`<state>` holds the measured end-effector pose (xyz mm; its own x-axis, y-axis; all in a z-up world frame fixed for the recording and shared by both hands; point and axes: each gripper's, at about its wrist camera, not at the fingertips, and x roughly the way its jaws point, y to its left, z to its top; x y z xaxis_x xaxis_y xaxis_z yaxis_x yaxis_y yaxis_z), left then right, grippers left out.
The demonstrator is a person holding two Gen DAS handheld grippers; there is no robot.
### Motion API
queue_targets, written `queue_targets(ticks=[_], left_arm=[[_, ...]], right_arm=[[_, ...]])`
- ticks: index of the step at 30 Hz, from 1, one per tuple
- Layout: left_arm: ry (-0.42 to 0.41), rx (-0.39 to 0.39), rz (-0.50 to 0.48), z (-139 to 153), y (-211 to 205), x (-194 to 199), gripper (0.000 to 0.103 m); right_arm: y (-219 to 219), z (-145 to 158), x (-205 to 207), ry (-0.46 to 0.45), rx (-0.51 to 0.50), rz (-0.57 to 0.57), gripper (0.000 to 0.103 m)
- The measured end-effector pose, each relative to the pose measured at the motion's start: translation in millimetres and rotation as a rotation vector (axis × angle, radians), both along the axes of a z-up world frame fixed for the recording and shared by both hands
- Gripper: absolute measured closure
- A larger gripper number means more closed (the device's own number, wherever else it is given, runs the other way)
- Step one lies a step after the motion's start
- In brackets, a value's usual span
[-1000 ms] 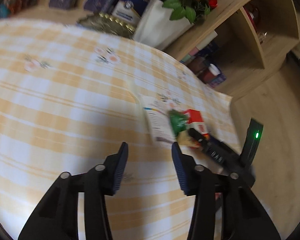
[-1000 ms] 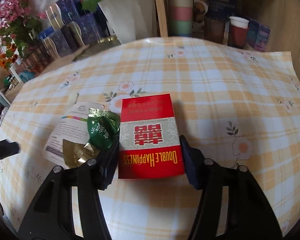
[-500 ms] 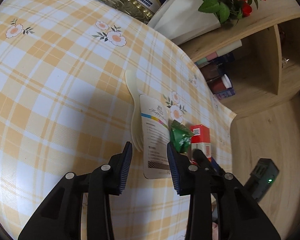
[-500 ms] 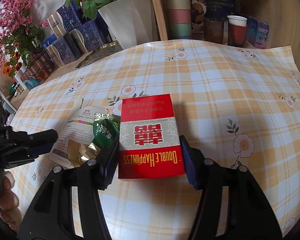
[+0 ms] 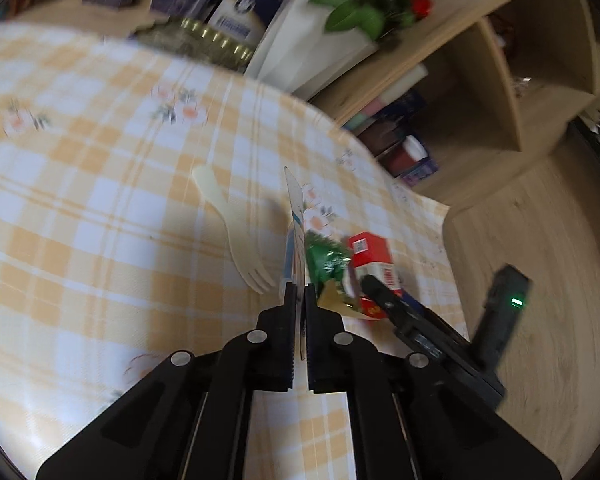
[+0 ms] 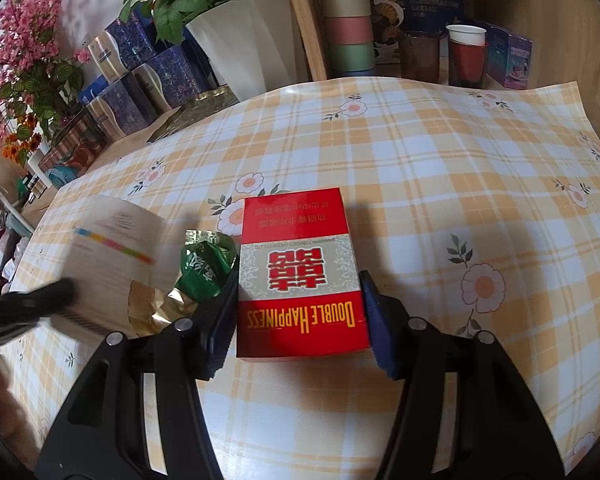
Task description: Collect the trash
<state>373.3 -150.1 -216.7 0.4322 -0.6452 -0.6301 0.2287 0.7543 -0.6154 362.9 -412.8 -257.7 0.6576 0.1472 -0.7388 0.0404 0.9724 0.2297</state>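
Observation:
My left gripper [image 5: 299, 300] is shut on a flat white paper packet [image 5: 296, 216], held edge-on and lifted off the table; the packet also shows, blurred, in the right wrist view [image 6: 116, 248]. My right gripper [image 6: 298, 312] straddles a red Double Happiness cigarette box [image 6: 300, 276] lying on the checked tablecloth, its fingers at the box's sides; the box also shows in the left wrist view [image 5: 370, 252]. A crumpled green and gold wrapper [image 6: 204, 268] lies just left of the box, and shows in the left wrist view [image 5: 324, 260]. A cream plastic fork [image 5: 232, 228] lies left of the packet.
A white flower pot [image 6: 244, 40] with red roses, blue boxes [image 6: 148, 80] and a brass tray [image 5: 196, 40] stand at the table's back. A wooden shelf unit [image 5: 500, 80] with stacked cups [image 6: 346, 20] stands behind. The table edge drops off at the right [image 5: 448, 216].
My left gripper has shut on the paper packet and lifted it up on edge. My right gripper and the red box have stayed in place.

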Motion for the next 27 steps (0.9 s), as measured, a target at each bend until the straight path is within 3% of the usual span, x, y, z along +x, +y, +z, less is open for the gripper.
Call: queue_targets(ticks=[5, 10, 16, 27], left_arm=[[-0.108, 0.025, 0.004, 43, 33, -36, 0.099], [-0.138, 0.095, 0.009, 63, 66, -72, 0.099], [-0.170, 0.107, -0.002, 80, 102, -115, 0.099], [-0.179, 0.116, -0.040, 86, 143, -199, 0.099]], right_arm=[[6, 6, -7, -0.034, -0.055, -0.019, 0.045], [22, 17, -19, -0.031, -0.153, -0.009, 0.045], [35, 49, -70, -0.081, -0.093, -0.013, 0.045], [82, 82, -180, -0.119, -0.032, 0.020, 0.045]])
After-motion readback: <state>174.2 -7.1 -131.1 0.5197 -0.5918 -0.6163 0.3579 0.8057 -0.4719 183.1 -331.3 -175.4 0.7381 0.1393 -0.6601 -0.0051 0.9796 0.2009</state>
